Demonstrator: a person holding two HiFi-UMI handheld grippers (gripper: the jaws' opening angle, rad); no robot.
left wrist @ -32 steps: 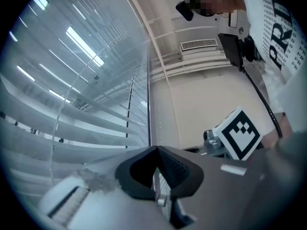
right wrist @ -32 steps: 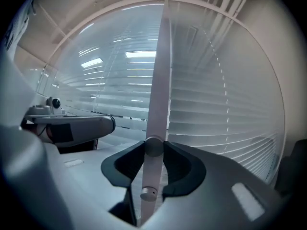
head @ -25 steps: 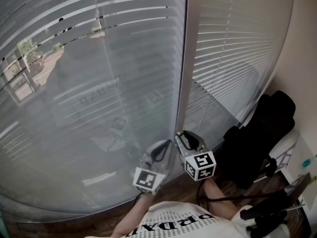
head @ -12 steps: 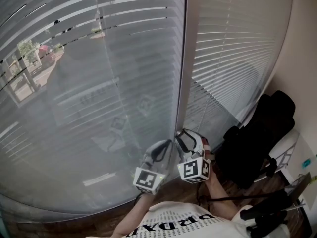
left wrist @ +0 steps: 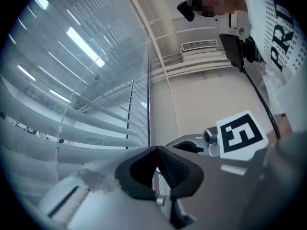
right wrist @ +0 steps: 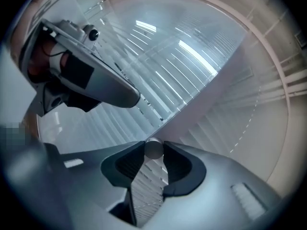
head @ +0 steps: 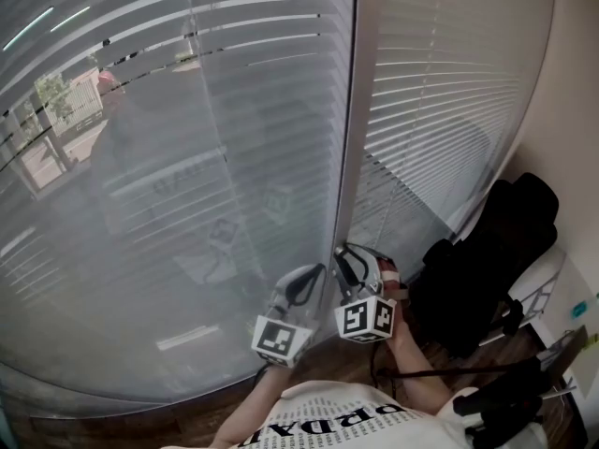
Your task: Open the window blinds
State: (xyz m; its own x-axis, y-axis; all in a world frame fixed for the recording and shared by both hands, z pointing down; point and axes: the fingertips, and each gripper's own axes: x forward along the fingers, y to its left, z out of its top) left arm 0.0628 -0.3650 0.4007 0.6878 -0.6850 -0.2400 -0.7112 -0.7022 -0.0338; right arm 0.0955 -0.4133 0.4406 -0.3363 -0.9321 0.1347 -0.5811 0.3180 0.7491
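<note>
Two grippers sit low at the foot of the window in the head view, close on either side of the post (head: pixel 344 157) between the panes. The left gripper (head: pixel 304 286) is just left of the post. The right gripper (head: pixel 349 265) is against the post's bottom end, its cube (head: pixel 365 318) turned toward the person. The blinds (head: pixel 187 148) hang down over both panes, and a strip of street shows through gaps at the left edge. A black chair (head: pixel 487 260) stands by the right wall, near the right gripper.

The left gripper view looks up along the post to a ceiling vent (left wrist: pixel 199 45). Its jaws meet at the tips, and I can make out nothing between them. The right gripper's cube shows just to the right, and the person's shirt (left wrist: pixel 280 42) fills the upper right corner.

In the right gripper view the jaws have just been closing and are clamped on a wand (right wrist: pixel 153 148). It is seen end-on as a small round disc pinched between the pad tips. Slats show behind the jaws, and the left gripper crosses the upper left.
</note>
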